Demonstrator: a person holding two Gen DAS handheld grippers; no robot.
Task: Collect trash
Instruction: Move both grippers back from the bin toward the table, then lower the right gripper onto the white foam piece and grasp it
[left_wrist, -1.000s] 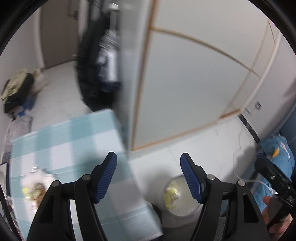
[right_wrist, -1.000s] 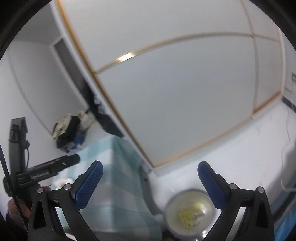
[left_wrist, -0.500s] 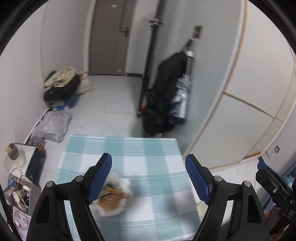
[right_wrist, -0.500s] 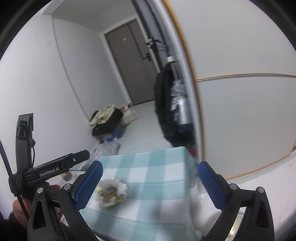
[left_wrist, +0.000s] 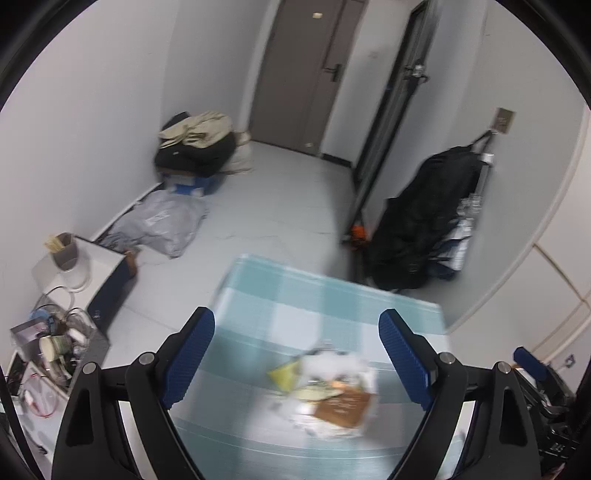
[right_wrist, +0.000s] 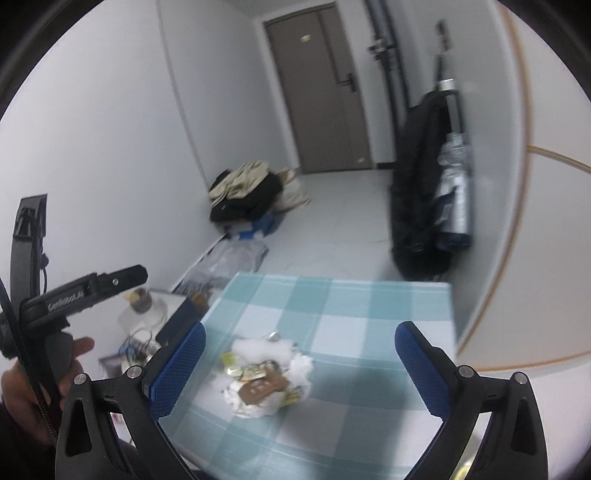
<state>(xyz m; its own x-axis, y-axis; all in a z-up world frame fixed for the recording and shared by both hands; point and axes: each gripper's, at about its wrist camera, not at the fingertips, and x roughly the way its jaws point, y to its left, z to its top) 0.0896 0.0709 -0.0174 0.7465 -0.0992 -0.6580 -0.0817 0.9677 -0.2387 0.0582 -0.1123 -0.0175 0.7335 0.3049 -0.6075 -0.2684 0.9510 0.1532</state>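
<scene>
Both grippers are lined up on the trash (left_wrist: 328, 395) heaped on the checked desk (left_wrist: 295, 302), so the step in hand looks like the approach to a pick. The left gripper (left_wrist: 297, 363) has just been opening its fingers, which stand spread with nothing between them, and the right gripper (right_wrist: 299, 369) is likewise spread and empty. Next, one must come down over the loose heap and pinch it without scattering scraps.
</scene>
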